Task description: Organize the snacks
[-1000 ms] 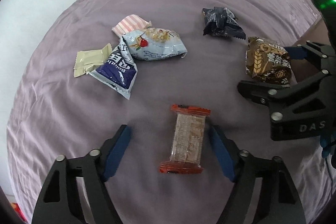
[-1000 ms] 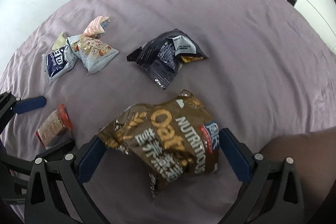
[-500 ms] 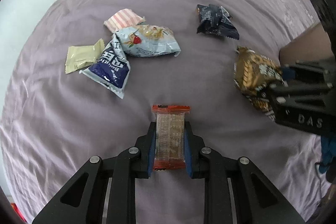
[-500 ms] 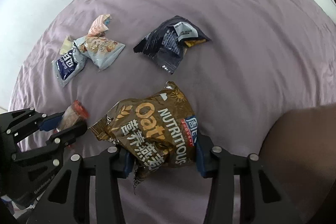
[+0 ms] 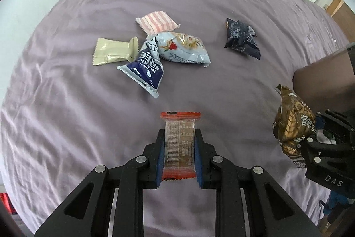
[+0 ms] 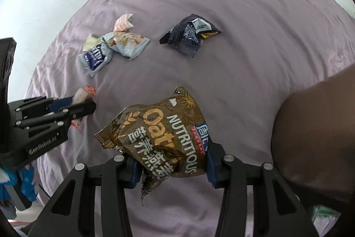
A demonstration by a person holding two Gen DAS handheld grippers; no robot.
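Note:
My left gripper is shut on a clear cracker pack with red ends and holds it above the purple bed sheet. The pack also shows in the right wrist view. My right gripper is shut on a brown oat snack bag, lifted off the sheet; the bag shows at the right of the left wrist view. A pile of snacks lies further back: a pale blue bag, a dark blue pack, a beige pack and a pink striped pack.
A black crumpled bag lies alone to the right of the pile; it also shows in the right wrist view. A dark brown object stands at the right. White wall and cupboards lie beyond the bed.
Both grippers closed from open: the left on the cracker pack, the right on the oat bag. Both have since lifted their snacks off the sheet.

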